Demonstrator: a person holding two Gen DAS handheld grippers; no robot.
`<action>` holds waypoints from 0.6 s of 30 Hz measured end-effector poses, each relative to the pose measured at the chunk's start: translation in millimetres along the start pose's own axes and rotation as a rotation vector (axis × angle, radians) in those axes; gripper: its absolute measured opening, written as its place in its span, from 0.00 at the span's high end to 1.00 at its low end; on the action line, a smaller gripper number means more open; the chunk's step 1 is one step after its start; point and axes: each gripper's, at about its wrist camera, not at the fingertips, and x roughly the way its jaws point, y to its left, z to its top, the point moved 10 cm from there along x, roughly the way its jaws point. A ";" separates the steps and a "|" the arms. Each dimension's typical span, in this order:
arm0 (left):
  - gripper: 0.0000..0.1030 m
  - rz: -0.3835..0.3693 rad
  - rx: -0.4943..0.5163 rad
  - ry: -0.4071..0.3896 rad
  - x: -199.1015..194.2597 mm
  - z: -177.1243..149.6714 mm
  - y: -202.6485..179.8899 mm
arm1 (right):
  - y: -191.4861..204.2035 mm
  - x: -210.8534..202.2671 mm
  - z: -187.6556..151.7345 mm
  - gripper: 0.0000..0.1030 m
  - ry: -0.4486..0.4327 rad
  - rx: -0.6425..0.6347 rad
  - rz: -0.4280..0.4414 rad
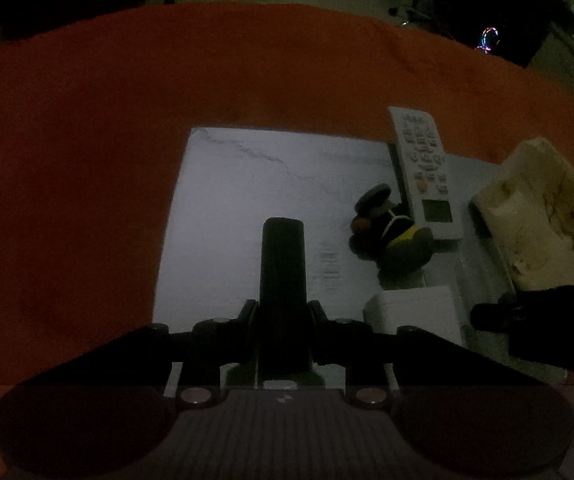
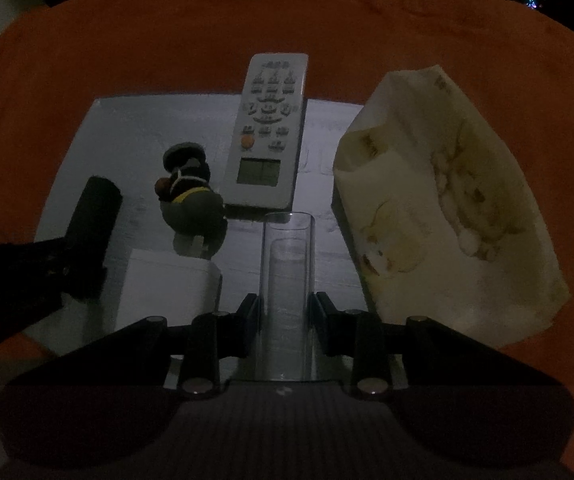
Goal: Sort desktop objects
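**Both grippers loaded, everything else parked on the grey mat**

Closest to the lens on the left wrist cam is the left gripper (image 1: 283, 308), and it's got a black cylinder (image 1: 283, 264) clamped between its fingers. The thing is matte, dark, round-topped, and sticks straight out past the fingertips over the pale grey mat (image 1: 227, 200). The gripper is angled steeply down at the mat.

Same deal on the other side: the right gripper (image 2: 286, 304) is closed around a clear plastic tube (image 2: 289, 264), see-through with what looks like a second tube nested inside. It also points steeply down, with the tube's far end just short of the remote.

The white remote (image 2: 269, 132) lies flat, buttons up, orange button and small display visible, its far end hanging off the mat onto the orange tablecloth (image 2: 127, 40). Just left of it sits a small dark figurine (image 2: 191, 196) with a yellow band and a cap. It's dim, so I can't make out much more. In front of that there's a white box (image 2: 167, 292). Right of the remote is a cream tissue pack (image 2: 447, 208) with a faint cartoon print, resting partly on the mat's right edge.

From the right cam the left gripper shows up at the left edge, dark, with the black cylinder above the mat's left side.
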 end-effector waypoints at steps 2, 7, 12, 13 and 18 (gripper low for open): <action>0.79 0.001 0.006 0.002 -0.6 0.1 -1.2 | -6.7 2.4 -2.1 0.69 -0.001 0.002 -0.003; 0.79 0.031 0.054 0.041 -0.2 -5.4 -4.6 | 2.0 7.9 1.1 0.69 0.015 -0.003 -0.001; 0.75 0.045 0.051 0.050 1.9 -8.9 -4.8 | -0.1 7.9 1.4 0.68 0.015 -0.001 0.007; 0.67 0.041 0.041 0.051 2.0 -7.9 -4.4 | -0.8 6.9 2.0 0.67 0.013 -0.002 0.004; 0.44 0.052 0.023 0.060 5.8 -5.7 -1.0 | 7.7 20.3 1.6 0.61 0.015 0.006 0.006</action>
